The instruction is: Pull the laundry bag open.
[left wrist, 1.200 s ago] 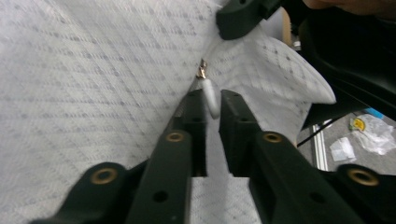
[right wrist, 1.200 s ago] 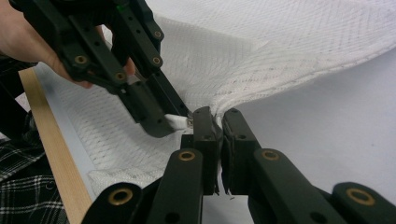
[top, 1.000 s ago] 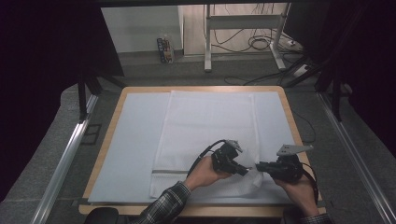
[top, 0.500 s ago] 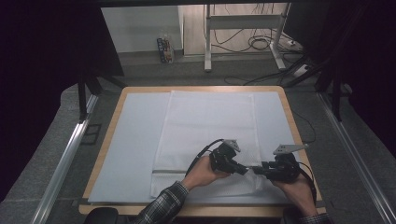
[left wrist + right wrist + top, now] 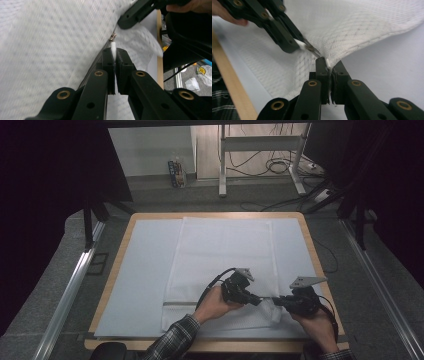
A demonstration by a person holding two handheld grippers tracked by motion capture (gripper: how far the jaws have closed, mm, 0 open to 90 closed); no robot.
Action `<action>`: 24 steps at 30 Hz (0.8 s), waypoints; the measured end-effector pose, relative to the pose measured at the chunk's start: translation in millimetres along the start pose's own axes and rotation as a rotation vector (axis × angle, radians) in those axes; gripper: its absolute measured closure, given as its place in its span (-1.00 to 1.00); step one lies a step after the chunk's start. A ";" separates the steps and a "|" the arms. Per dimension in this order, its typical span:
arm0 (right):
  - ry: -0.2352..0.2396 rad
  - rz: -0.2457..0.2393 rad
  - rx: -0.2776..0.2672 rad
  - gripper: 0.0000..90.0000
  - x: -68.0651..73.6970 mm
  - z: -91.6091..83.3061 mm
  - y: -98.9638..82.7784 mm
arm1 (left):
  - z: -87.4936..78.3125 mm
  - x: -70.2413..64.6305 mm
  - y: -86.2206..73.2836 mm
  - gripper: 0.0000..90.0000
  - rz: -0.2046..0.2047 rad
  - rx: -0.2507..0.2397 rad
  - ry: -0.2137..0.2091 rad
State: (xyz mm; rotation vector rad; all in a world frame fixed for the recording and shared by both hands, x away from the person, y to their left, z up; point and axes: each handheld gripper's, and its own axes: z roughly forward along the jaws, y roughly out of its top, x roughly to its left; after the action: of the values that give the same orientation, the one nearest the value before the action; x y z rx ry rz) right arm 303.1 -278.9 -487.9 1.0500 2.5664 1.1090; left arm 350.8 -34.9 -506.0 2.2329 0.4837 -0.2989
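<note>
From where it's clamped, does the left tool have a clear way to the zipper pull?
Probably yes. The left tool is shut on the white cloth cover's edge, and the zipper pull sits just beyond its tips with nothing between. The right tool grips cloth nearby.

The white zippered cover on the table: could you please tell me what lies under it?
Under the white zippered cover lies a pale blue sheet over the wooden table. Both grippers pinch its near edge by the zipper pull. The sheet beneath the cover's middle is hidden.
</note>
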 end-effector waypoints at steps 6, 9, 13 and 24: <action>-0.001 0.000 0.012 0.89 0.7 1.6 -0.6 | -4.2 -0.8 -2.7 0.95 0.004 0.011 0.011; 0.005 -0.002 0.013 0.89 1.4 1.8 -0.8 | -6.4 -1.4 -4.3 0.95 0.005 0.011 0.012; -0.020 -0.009 0.029 0.90 2.3 2.6 -1.1 | -9.9 -0.8 -7.1 0.95 0.000 0.019 0.031; -0.026 -0.001 0.037 0.90 0.8 2.8 -3.0 | -19.8 2.8 -18.1 0.95 -0.029 0.015 0.027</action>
State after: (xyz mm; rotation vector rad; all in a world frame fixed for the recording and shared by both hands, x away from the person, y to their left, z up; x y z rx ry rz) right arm 302.0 -278.2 -491.9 1.0640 2.5769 1.0445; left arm 346.5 -8.3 -506.5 2.2484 0.5304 -0.2884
